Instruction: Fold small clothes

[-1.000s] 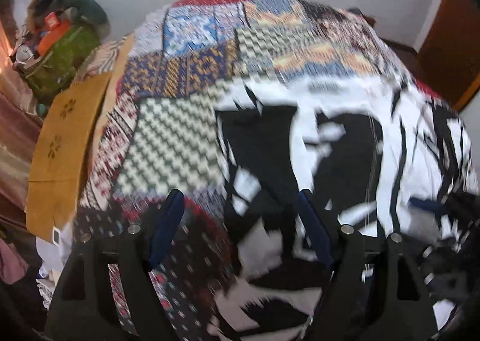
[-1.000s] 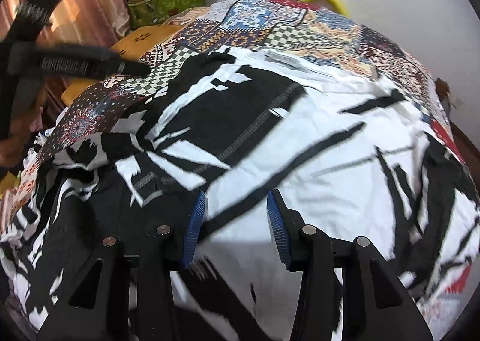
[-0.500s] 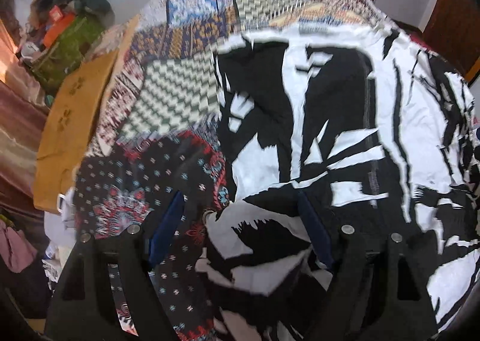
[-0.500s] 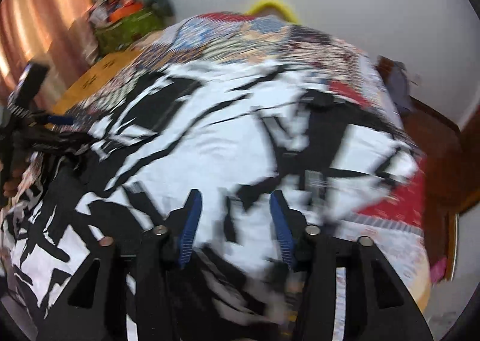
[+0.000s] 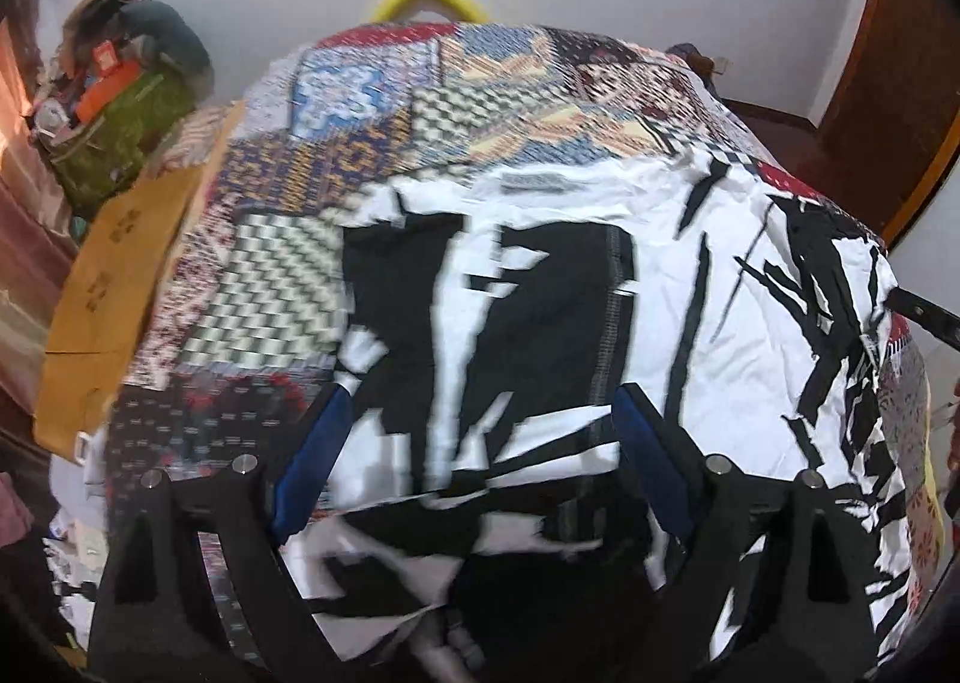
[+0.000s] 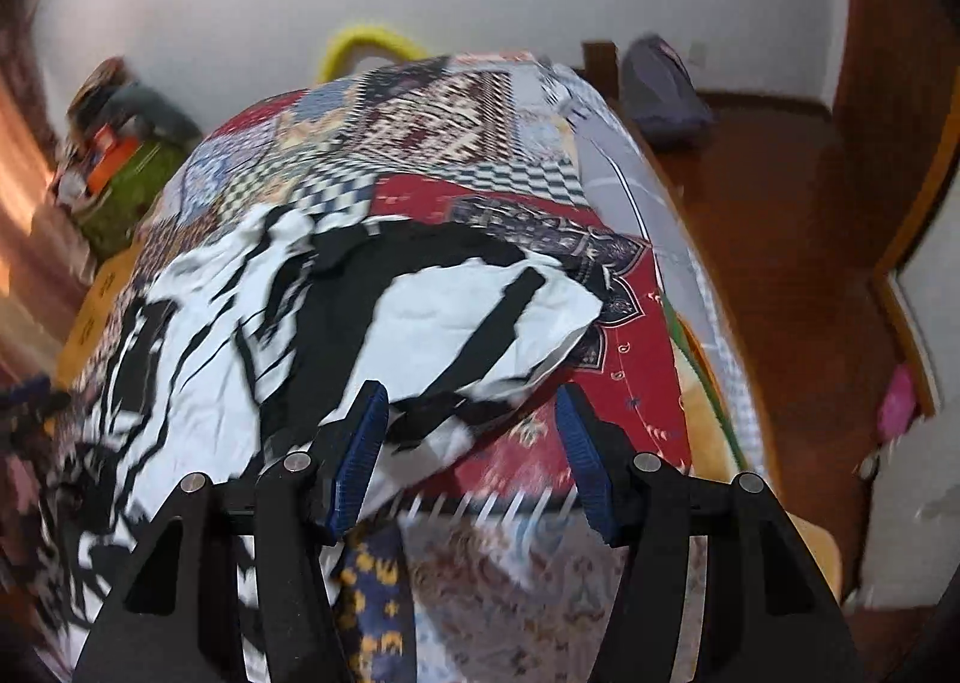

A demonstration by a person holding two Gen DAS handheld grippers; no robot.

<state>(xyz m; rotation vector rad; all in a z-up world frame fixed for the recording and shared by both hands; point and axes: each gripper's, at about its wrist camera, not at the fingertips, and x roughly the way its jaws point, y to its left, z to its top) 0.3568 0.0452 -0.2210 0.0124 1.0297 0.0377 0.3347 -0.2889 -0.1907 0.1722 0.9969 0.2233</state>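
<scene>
One garment (image 5: 600,287) – black-and-white, spread flat on one patchwork bedspread (image 5: 372,155) – fills the centre and right of the left view, its long axis running left to right. Left gripper (image 5: 480,455): jaws wide, having just been opening, nothing pinched. Right gripper (image 6: 471,449): jaws also just been opening, over the garment's edge at lower centre – no grip.
</scene>
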